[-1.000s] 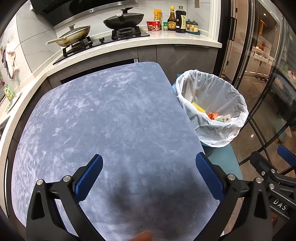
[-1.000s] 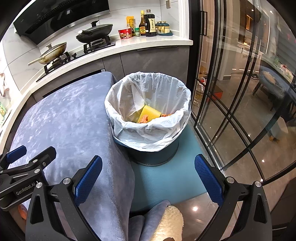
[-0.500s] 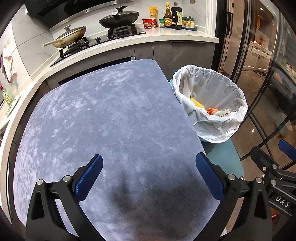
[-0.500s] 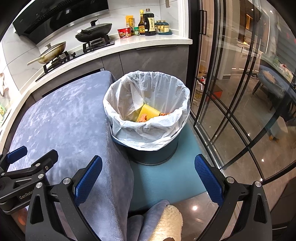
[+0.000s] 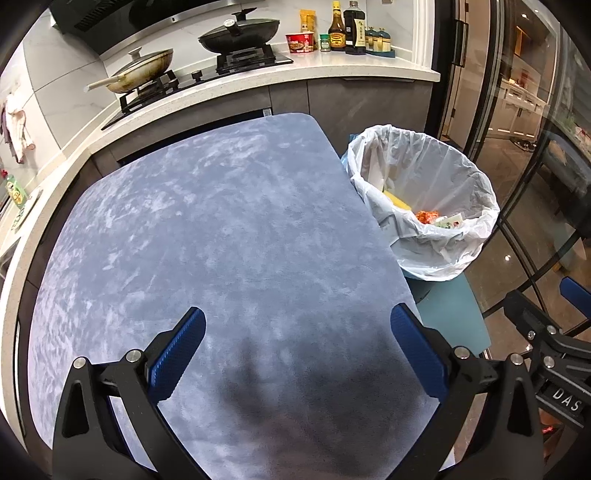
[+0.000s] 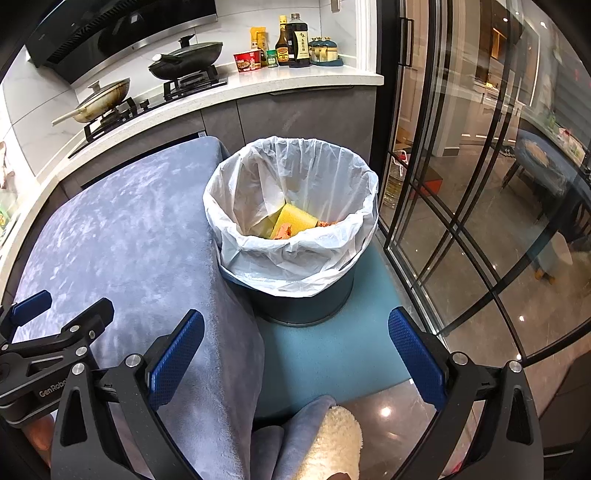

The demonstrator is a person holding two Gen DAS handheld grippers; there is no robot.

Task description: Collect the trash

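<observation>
A dark bin with a white liner bag stands on a teal mat beside the table; it also shows in the left wrist view. Inside lie a yellow sponge, orange scraps and a small white wrapper. My left gripper is open and empty above the blue-grey tablecloth. My right gripper is open and empty, over the table's right edge, in front of the bin. Each gripper shows at the edge of the other's view.
A kitchen counter behind the table carries a stove with two pans, a noodle cup and sauce bottles. Glass sliding doors stand right of the bin. The teal mat covers the floor under the bin.
Both grippers have drawn back and up a little, so table and bin sit slightly farther off. Both stay open and empty.
</observation>
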